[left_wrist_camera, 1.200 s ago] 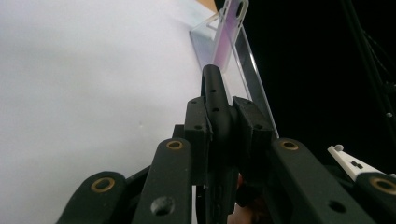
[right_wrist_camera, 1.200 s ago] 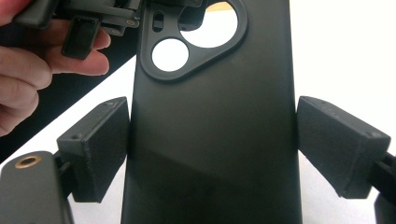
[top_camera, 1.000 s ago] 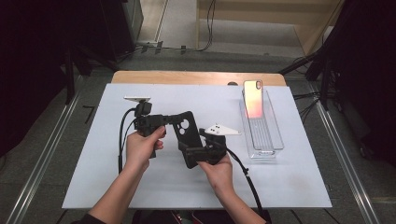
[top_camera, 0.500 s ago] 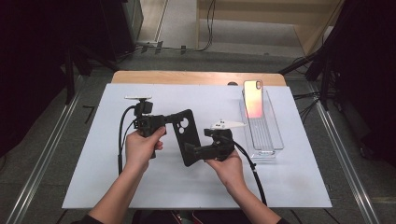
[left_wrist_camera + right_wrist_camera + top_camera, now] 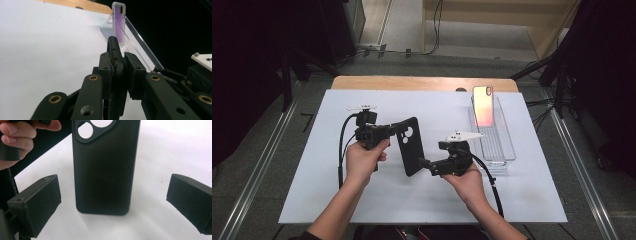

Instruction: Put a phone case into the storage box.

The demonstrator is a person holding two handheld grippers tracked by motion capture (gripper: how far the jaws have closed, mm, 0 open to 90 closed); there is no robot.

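Black phone case (image 5: 410, 146), no readable branding, pinched at its edge by left gripper (image 5: 393, 131), held above white mat (image 5: 312, 190). Right gripper (image 5: 424, 164) jaws wide, just short of case's lower end, w/o contact.

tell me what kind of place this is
Probably a lab recording station: a white mat covers a wooden table, cables run over the floor, and metal rails flank the table.

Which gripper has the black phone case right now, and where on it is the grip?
The left gripper is shut on the black phone case, pinching its side edge near the camera cutout. The right gripper is open, fingers clear of it.
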